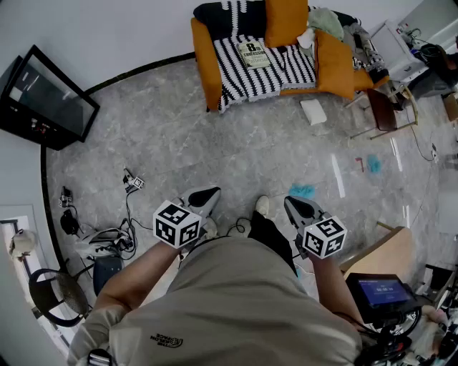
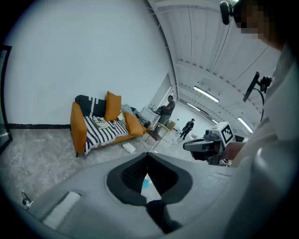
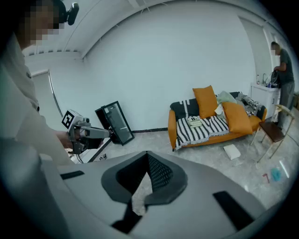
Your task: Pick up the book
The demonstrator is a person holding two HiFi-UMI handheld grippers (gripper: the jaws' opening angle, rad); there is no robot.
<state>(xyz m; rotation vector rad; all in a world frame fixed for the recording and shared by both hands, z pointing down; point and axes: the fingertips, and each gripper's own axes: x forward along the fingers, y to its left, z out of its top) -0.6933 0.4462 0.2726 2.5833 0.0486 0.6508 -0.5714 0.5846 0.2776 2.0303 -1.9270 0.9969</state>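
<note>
1. Left gripper (image 1: 207, 194): held low in front of the person and tilted down toward the floor (image 1: 215, 143). Its jaws are pressed together with nothing between them, and only bare floor shows past the tips.
2. Right gripper (image 1: 295, 204): level with the left one and apart from it. Its jaws are also pressed together and empty. Each gripper shows in the other's view, held out sideways.
3. Book (image 1: 254, 53): lies flat on the black-and-white striped blanket (image 1: 268, 80) that covers the seat of the orange sofa (image 1: 204, 75). It sits toward the back of the seat, just beside the upright orange cushion (image 1: 286, 20). Its light cover has dark print, too small to read.
4. Both grippers are well apart from the book, with open grey floor between them and the sofa. Neither touches it.
5. Surroundings:
   - A flat white object (image 1: 313, 111) lies on the floor just in front of the sofa.
   - A wooden chair (image 1: 383, 109) stands near the sofa's far end.
   - A dark screen (image 1: 46, 96) leans against the wall on the left.
   - A small blue scrap (image 1: 302, 191) lies on the floor near the right gripper's tip.
6. In the left gripper view, a standing person (image 2: 166, 109) is visible beyond the sofa.
</note>
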